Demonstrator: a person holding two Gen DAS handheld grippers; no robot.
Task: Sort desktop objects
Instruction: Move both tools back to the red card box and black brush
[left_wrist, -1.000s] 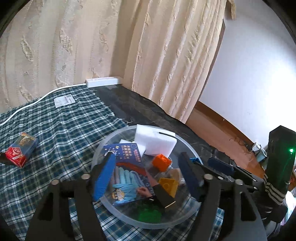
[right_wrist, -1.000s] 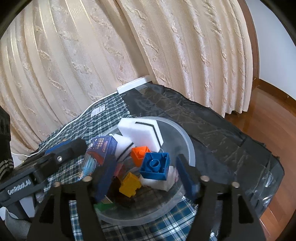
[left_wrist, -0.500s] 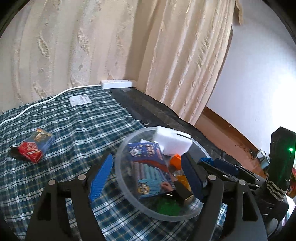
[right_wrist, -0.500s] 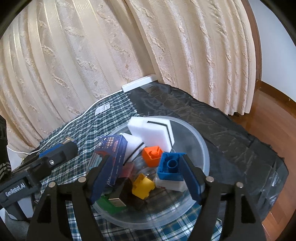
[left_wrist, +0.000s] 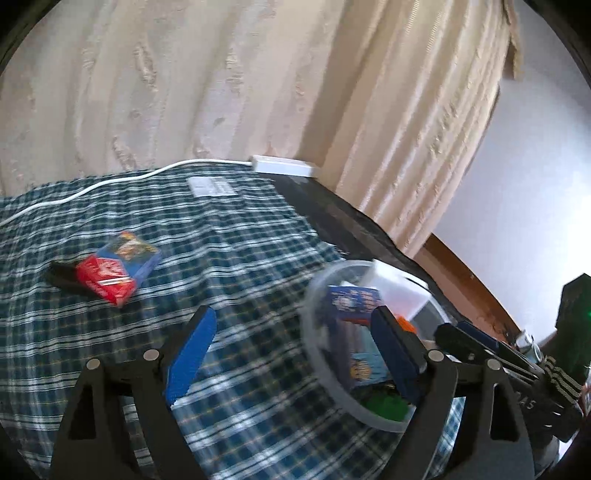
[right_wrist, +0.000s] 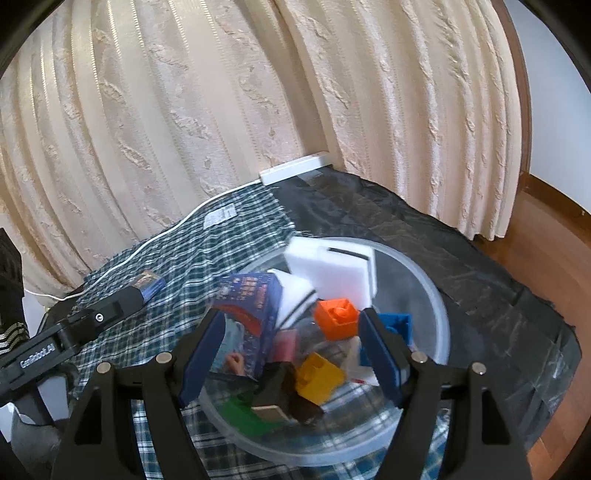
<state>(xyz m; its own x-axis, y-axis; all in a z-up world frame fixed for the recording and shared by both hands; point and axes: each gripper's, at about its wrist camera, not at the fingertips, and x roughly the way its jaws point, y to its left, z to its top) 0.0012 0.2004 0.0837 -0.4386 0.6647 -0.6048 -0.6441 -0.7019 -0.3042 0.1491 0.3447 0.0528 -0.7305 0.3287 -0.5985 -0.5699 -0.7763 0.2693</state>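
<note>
The left tool (left_wrist: 291, 354) has swung away from the clear bowl (left_wrist: 314, 354), which a second ago sat between its fingers and now lies off to its right side. Its jaws have just been opening wider and nothing is between them, only the checked cloth (left_wrist: 240, 258) on the table. Left of the bowl, well apart from it, the red and blue card box (left_wrist: 118, 271) lies on the cloth, on top of a dark flat thing I cannot identify. I judge that this box is the next object to be collected, since the bowl already holds most of the objects.

The right tool (right_wrist: 291, 354) hangs over the bowl with jaws apart, gripping nothing; the orange brick (right_wrist: 336, 317) and yellow brick (right_wrist: 319, 376) lie below it.

The left view is blurred, so the bowl's contents are hard to read there. In the right view the blue brick (right_wrist: 400, 325) is half hidden behind one finger.
</note>
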